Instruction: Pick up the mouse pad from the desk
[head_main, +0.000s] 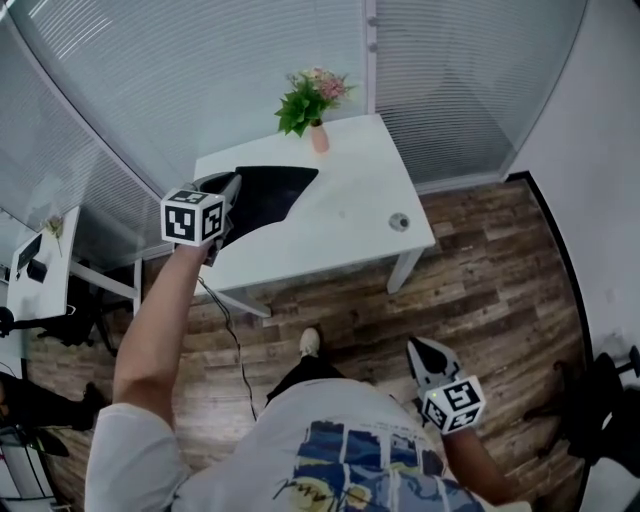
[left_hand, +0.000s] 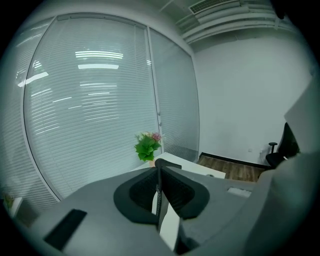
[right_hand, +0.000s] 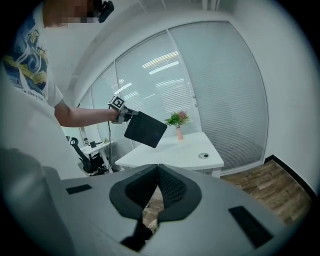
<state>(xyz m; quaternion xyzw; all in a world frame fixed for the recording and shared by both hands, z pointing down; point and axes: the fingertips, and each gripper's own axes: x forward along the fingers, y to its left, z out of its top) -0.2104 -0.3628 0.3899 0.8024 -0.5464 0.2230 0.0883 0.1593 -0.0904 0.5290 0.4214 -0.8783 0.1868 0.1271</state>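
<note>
The black mouse pad (head_main: 268, 192) hangs in the air over the white desk (head_main: 345, 225), tilted, held by one edge. My left gripper (head_main: 231, 196) is shut on that edge at the desk's left end. In the left gripper view the mouse pad (left_hand: 158, 200) shows edge-on as a thin line pinched between the jaws. The right gripper view shows the mouse pad (right_hand: 145, 129) raised above the desk (right_hand: 175, 152), with the left gripper (right_hand: 125, 115) on its upper left corner. My right gripper (head_main: 420, 352) hangs low beside the person's hip, over the wooden floor, shut with nothing in it.
A potted plant (head_main: 312, 100) in a pink vase stands at the desk's back edge. A round cable port (head_main: 399, 222) sits near its right end. Glass walls with blinds lie behind. Another desk (head_main: 42, 272) stands at the left, a dark chair (head_main: 600, 400) at the right.
</note>
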